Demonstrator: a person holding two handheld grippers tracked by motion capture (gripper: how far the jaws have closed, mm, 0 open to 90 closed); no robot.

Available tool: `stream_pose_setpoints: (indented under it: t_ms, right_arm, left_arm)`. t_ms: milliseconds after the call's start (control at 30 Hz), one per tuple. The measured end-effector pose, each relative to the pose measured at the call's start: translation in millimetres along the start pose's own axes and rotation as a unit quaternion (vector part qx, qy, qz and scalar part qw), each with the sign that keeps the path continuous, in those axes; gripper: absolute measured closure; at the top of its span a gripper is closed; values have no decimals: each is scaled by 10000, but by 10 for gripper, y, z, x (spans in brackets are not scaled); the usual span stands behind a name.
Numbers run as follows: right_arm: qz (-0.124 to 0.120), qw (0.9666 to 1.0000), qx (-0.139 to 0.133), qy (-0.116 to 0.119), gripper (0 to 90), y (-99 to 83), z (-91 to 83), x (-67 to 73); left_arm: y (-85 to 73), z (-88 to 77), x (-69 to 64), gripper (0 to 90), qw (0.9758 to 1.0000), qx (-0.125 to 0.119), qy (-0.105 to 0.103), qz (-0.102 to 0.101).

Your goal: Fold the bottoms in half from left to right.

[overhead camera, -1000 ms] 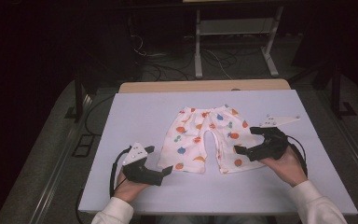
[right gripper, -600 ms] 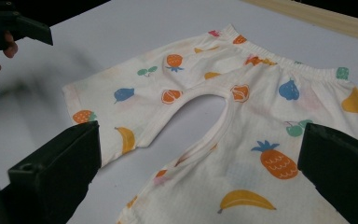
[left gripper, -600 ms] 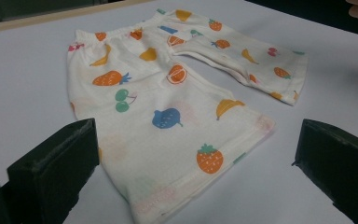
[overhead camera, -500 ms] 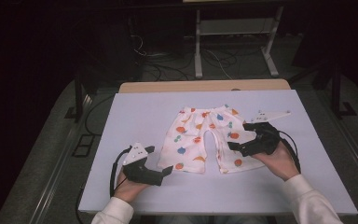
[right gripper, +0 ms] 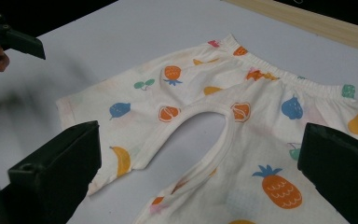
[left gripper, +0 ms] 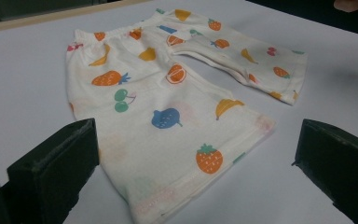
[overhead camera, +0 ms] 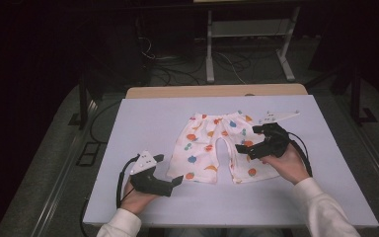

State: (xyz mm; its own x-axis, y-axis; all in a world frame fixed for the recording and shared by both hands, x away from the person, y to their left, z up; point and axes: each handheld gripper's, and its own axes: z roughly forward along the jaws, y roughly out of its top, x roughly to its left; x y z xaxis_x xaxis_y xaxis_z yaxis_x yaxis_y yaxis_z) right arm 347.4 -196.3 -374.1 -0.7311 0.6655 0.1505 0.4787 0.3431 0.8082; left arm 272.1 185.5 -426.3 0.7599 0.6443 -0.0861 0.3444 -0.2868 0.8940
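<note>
A pair of white child's shorts (overhead camera: pixel 212 148) printed with coloured fruit lies flat on the pale table (overhead camera: pixel 148 118), waistband at the far side. My left gripper (overhead camera: pixel 169 169) rests at the hem of the shorts' left leg, open. In the left gripper view its jaws stand wide apart on either side of that hem (left gripper: pixel 200 158), and the left gripper (left gripper: pixel 196 140) holds nothing. My right gripper (overhead camera: pixel 246 139) hovers over the right leg, open. In the right gripper view the right gripper (right gripper: pixel 200 135) frames the crotch seam of the shorts (right gripper: pixel 242 112).
A wooden strip (overhead camera: pixel 217 91) runs along the table's far edge. Beyond it, a dark floor holds cables (overhead camera: pixel 177 74) and a metal stand (overhead camera: pixel 246 29). In the right gripper view the other gripper (right gripper: pixel 14 39) shows at top left. White table surface surrounds the shorts.
My right gripper has moved left and away from the person, from beside the right leg to over it. The left gripper and the shorts have not moved.
</note>
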Motion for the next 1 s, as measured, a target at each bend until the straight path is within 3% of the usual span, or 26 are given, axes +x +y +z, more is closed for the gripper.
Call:
stream_pose_setpoints:
  t_ms: [1000]
  right_arm:
    - [58,10000,-26,-69,0,310,169,-89]
  left_arm:
    - [2,8,2,0,10000,3,-28,13]
